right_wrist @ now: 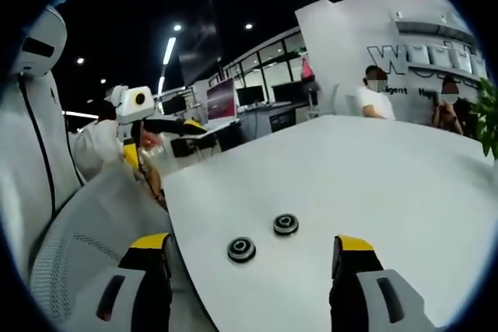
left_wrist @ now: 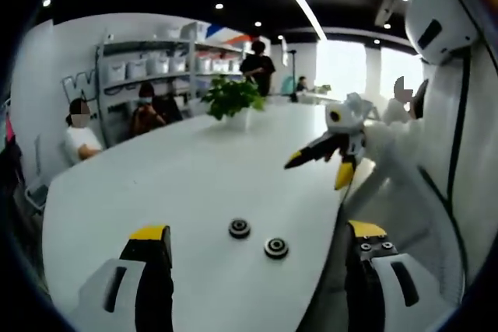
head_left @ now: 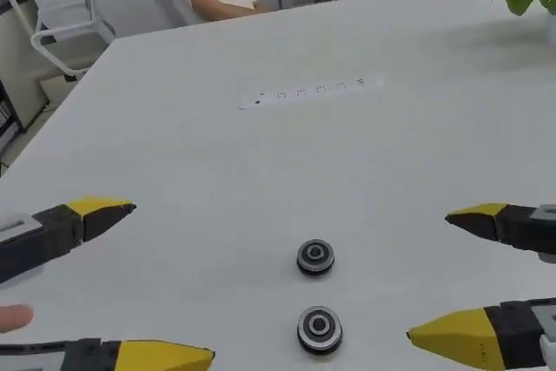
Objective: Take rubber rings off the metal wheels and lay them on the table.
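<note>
L gripper [head_left: 174, 281]: jaws spread wide, empty, low over white table [head_left: 261, 154]. Btwn grippers, flat on table near front edge: far wheel [head_left: 315, 257] and near wheel [head_left: 320, 329], just apart, black rubber rings [head_left: 302, 329] still on. R gripper [head_left: 427, 276]: spread too, empty.

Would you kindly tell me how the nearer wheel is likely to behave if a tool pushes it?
The nearer wheel lies flat on the table, so it would probably slide, not roll. Its metal centre suggests it is stiff and heavy for its size. Its dark rubber ring may drag slightly.
</note>
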